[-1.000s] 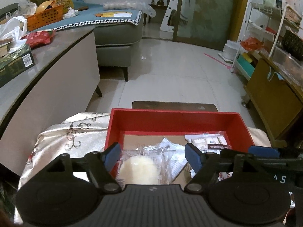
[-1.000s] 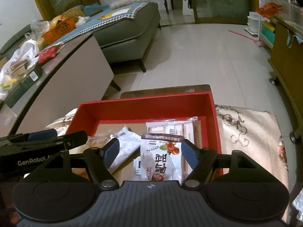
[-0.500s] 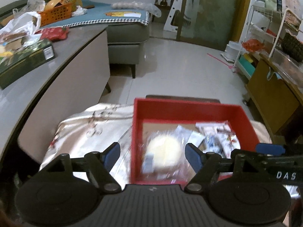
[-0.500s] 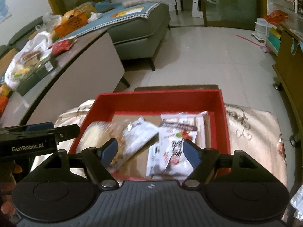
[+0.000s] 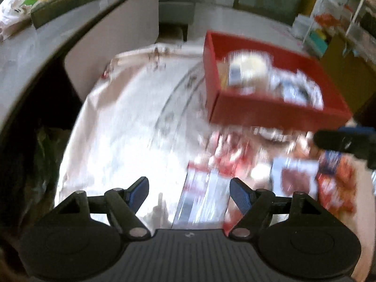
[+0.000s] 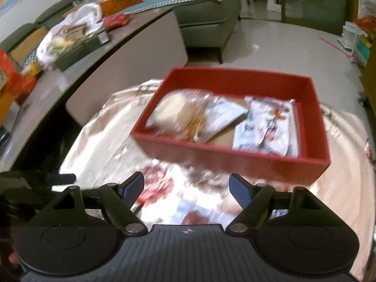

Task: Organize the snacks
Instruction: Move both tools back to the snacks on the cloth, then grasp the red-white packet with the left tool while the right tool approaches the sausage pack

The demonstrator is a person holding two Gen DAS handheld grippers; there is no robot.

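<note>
Hovering over the loose packets (image 5: 206, 202) on the shiny cloth (image 5: 122, 129), the left gripper (image 5: 189, 191) is spread wide and holds nothing; the right gripper (image 6: 186, 186) is likewise spread and empty. The red box (image 6: 225, 157) sits just beyond, already holding a round pale cake (image 6: 171, 107) and white crinkly packets (image 6: 265, 127). Best approach, judged: lower onto one packet's edge and pinch the flat film, not the slippery middle. Motion blur hides labels.

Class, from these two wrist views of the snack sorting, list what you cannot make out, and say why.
- Loose packets on the cloth, left view: motion blur, printing unreadable.
- Packets near the right gripper, right view: partly hidden by its body.
- Contents of the red box, left view: smeared.
</note>
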